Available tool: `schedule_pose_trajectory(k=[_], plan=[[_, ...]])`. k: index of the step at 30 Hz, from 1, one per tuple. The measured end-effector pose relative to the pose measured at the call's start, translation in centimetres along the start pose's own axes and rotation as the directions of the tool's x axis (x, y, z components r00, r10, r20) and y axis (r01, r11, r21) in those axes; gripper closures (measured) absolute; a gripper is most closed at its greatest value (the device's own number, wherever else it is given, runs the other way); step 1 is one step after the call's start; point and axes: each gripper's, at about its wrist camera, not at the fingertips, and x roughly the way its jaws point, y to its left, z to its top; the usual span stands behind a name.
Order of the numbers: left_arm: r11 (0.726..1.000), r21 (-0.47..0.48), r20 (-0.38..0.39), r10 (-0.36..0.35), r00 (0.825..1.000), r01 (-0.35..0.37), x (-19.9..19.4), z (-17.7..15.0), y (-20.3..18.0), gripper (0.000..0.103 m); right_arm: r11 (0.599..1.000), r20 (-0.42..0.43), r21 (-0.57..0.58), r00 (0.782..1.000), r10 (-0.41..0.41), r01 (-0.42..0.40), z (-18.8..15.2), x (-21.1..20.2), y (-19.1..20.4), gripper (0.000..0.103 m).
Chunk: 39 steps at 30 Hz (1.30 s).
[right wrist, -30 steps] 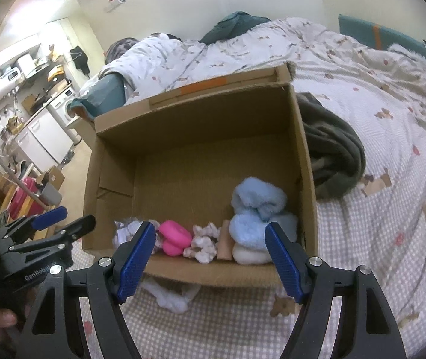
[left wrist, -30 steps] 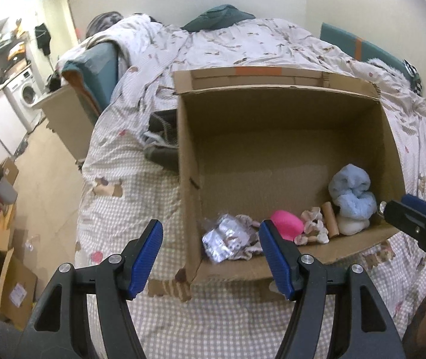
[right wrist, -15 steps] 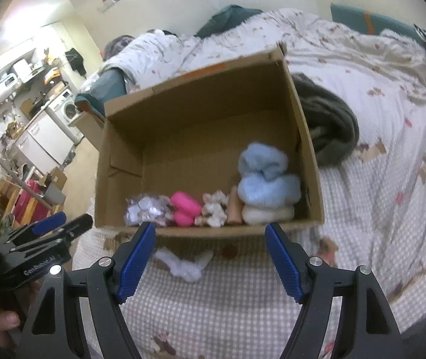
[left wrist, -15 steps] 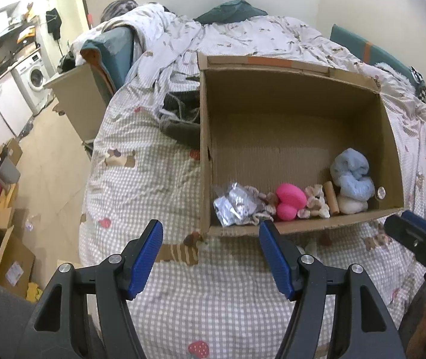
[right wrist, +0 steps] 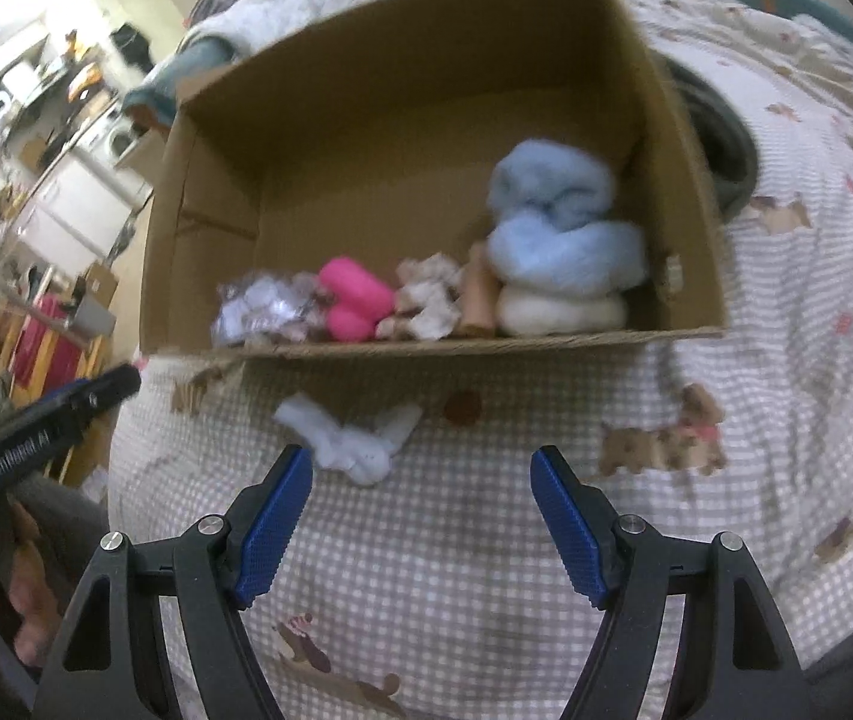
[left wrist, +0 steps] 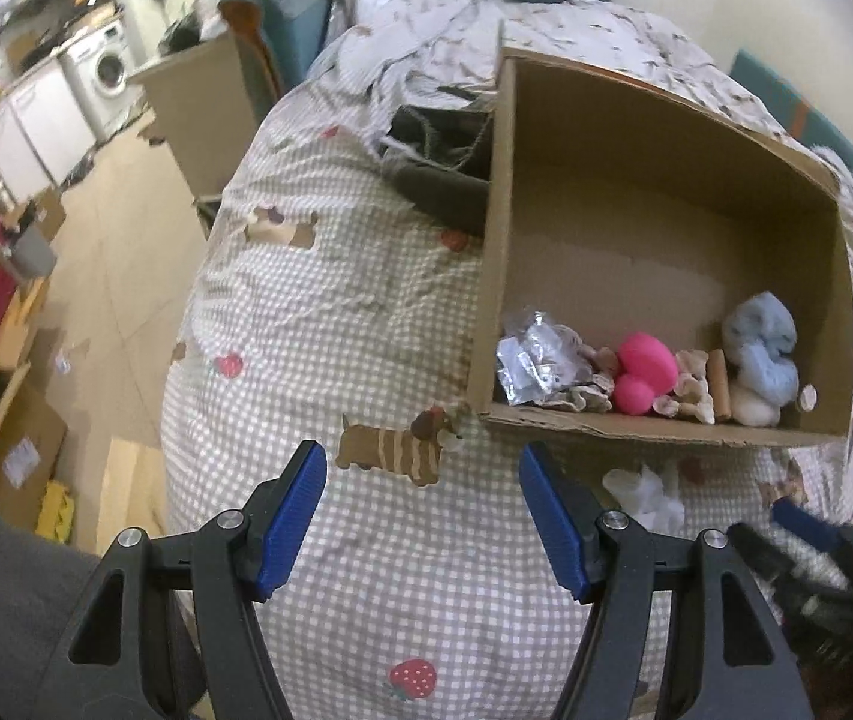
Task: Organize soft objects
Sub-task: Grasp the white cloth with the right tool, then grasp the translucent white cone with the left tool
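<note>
Both grippers spread and empty over the checked bedspread.

The right gripper (right wrist: 420,516) hangs with jaws apart just short of a small white cloth (right wrist: 354,441) lying on the bedspread (right wrist: 486,570), near the cardboard box (right wrist: 486,345); the left gripper (left wrist: 420,516) is likewise spread. Beyond, along the box's near wall, lie a pink item (right wrist: 354,300) and a blurred pale-blue bundle (right wrist: 558,222), possibly socks.

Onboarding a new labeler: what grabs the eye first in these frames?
The open cardboard box on the checked bedspread, with soft things in a row along its near wall: a hot-pink one mid-row and pale blue fluff at the right. Next, the white cloth lying outside on the bed, just ahead of the open right gripper.
</note>
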Motion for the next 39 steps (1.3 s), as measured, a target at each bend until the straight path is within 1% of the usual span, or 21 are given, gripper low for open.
schedule_pose_trajectory(k=[2,7,11,12,13,14,16,17,18,19,21,23,28,30,31,34,37,39], plan=[[1.0,-0.017,-0.021,-0.011,1.0,0.01,0.4,0.1,0.2,0.039,0.999,-0.036,-0.045,0.999,0.02,-0.021,-0.1,1.0,1.0,0.023],[0.999,-0.036,-0.065,-0.03,0.997,0.028,1.4,0.1,0.0,0.039,0.986,-0.093,-0.163,0.996,0.008,-0.023,-0.5,3.5,3.7,0.023],[0.998,-0.045,-0.078,-0.038,0.996,0.035,1.9,0.3,-0.1,0.039,0.975,-0.091,-0.221,0.996,-0.011,-0.009,-0.4,4.9,4.8,0.023],[0.999,-0.043,-0.081,-0.036,0.996,0.033,2.0,0.3,-0.2,0.039,0.973,-0.09,-0.229,0.996,-0.017,-0.004,-0.3,5.3,5.0,0.026],[0.999,-0.042,-0.085,-0.034,0.996,0.031,2.1,0.3,-0.2,0.039,0.972,-0.094,-0.236,0.995,-0.022,-0.001,-0.3,5.7,5.0,0.03],[0.999,-0.041,-0.089,-0.032,0.996,0.029,2.2,0.3,-0.2,0.039,0.971,-0.104,-0.238,0.994,-0.022,-0.003,-0.1,6.1,5.1,0.043],[0.999,-0.042,-0.095,-0.029,0.995,0.025,2.4,0.2,-0.2,0.039,0.973,-0.129,-0.232,0.991,-0.025,-0.006,-0.1,6.9,5.1,0.06],[0.999,-0.042,-0.098,-0.028,0.995,0.024,2.5,0.3,-0.2,0.039,0.971,-0.124,-0.239,0.992,-0.037,0.007,-0.1,6.9,5.2,0.067],[0.999,-0.043,-0.101,-0.028,0.994,0.023,2.6,0.3,-0.2,0.039,0.968,-0.117,-0.249,0.992,-0.053,0.022,-0.1,6.9,5.3,0.069],[0.999,-0.044,-0.103,-0.028,0.994,0.024,2.7,0.3,-0.2,0.039,0.968,-0.115,-0.251,0.992,-0.054,0.024,-0.1,6.7,5.3,0.074],[0.999,-0.044,-0.109,-0.033,0.993,0.028,2.8,0.2,-0.2,0.039,0.97,-0.108,-0.242,0.993,-0.039,0.012,0.0,5.8,5.1,0.078],[0.999,-0.035,-0.117,-0.038,0.992,0.034,3.1,0.2,-0.5,0.039,0.974,-0.101,-0.226,0.994,-0.031,0.007,0.0,4.7,4.8,0.079],[0.997,0.019,-0.136,-0.069,0.988,0.072,3.6,-0.3,-2.1,0.039,0.992,-0.086,-0.127,0.996,0.004,-0.015,-0.2,0.9,3.0,0.079],[0.991,0.057,-0.156,-0.107,0.982,0.118,4.0,-0.5,-3.5,0.039,0.995,-0.066,-0.104,0.998,-0.004,-0.003,-0.2,-0.6,2.2,0.079],[0.985,0.082,-0.172,-0.138,0.975,0.154,4.4,-0.5,-4.5,0.039,0.996,-0.057,-0.087,0.998,-0.003,-0.002,-0.4,-1.2,1.7,0.079],[0.966,0.156,-0.201,-0.175,0.964,0.208,5.2,-0.8,-6.9,0.039,1.0,-0.025,-0.025,1.0,-0.002,0.001,-0.6,-2.0,0.4,0.079],[0.957,0.196,-0.218,-0.171,0.961,0.215,6.5,-1.1,-8.3,0.039,1.0,-0.005,0.017,1.0,-0.013,0.013,-0.4,-2.1,-0.6,0.079],[0.957,0.201,-0.23,-0.163,0.959,0.211,7.4,-1.1,-8.8,0.04,0.999,-0.002,0.03,1.0,-0.02,0.02,-0.2,-2.0,-1.1,0.079]])
